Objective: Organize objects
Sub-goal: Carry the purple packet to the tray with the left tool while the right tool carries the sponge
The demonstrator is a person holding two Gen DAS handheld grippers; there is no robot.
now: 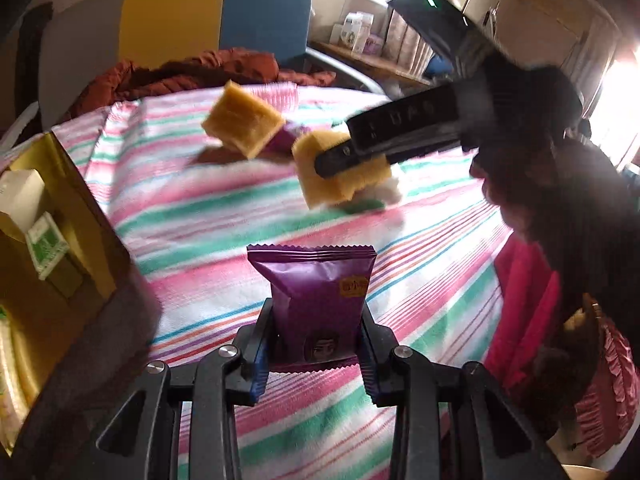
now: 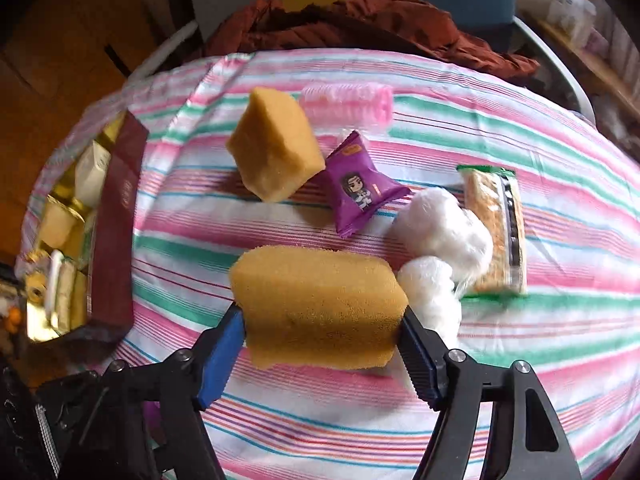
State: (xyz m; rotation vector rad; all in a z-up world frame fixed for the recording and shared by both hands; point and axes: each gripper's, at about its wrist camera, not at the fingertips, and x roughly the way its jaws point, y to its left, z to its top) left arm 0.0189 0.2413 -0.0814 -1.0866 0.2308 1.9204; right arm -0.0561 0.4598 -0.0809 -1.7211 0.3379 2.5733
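Observation:
My left gripper (image 1: 316, 332) is shut on a purple snack packet (image 1: 320, 292), held upright above the striped cloth (image 1: 192, 208). My right gripper (image 2: 320, 330) is shut on a yellow sponge (image 2: 320, 304), its pads pressing on both ends. From the left wrist view, that right gripper (image 1: 340, 160) and its sponge (image 1: 340, 190) hang over the middle of the table. A second yellow sponge (image 2: 274, 148) lies tilted further back. Against it rests another purple packet (image 2: 360, 188).
A gold-lined box (image 2: 116, 232) with several small packages stands open at the left edge. Two white fluffy balls (image 2: 444, 224), a cracker packet (image 2: 496, 228) and a pink ribbed item (image 2: 348, 106) lie on the cloth. A rust-coloured jacket (image 2: 360, 20) is heaped behind.

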